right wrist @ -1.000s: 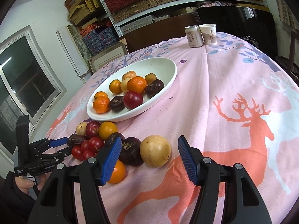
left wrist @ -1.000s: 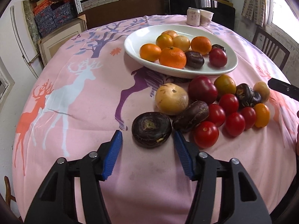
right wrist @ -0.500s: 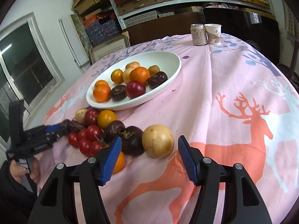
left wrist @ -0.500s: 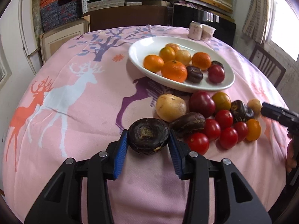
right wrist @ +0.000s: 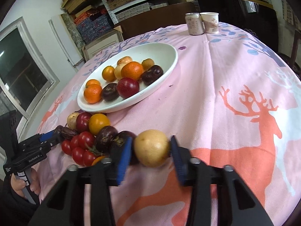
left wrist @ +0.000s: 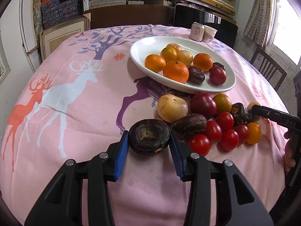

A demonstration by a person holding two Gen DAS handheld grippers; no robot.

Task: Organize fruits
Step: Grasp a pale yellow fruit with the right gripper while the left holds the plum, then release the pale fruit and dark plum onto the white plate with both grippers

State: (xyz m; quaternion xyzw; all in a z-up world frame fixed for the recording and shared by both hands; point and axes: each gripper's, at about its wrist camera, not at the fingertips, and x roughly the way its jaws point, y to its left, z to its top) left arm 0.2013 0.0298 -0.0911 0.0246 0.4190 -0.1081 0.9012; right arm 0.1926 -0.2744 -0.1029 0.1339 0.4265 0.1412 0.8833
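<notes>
**Two grippers, one fruit in each**

Two fruits are pinched at once on the pink deer-print cloth [left wrist: 79,101]. The left gripper [left wrist: 149,146] has just drawn its blue pads in against a flat, dark purple fruit [left wrist: 149,139], one pad pressed to each side. That fruit sits at the near edge of the loose pile, just beside a long dark fruit [left wrist: 189,125].

The right gripper [right wrist: 150,151] has also just been closing, and its blurred pads now meet the sides of a round yellow fruit [right wrist: 152,147], which lies at the other end of the same pile, touching a dark purple one [right wrist: 120,139] to its left.

Between the two grips lie red tomatoes [left wrist: 224,121], a large red fruit [left wrist: 203,104], small orange ones and more dark ones, all crowded together on the cloth just in front of the white dish [left wrist: 143,47]. Inside the dish sit several oranges [left wrist: 175,71], a pale yellow fruit, two dark purple ones and a red one [left wrist: 217,75].

At the far edge of the table a can [right wrist: 193,24] and a paper cup [right wrist: 210,22] stand side by side, touching. A hand [right wrist: 24,184] grips the left tool's handle in the right wrist view.
</notes>
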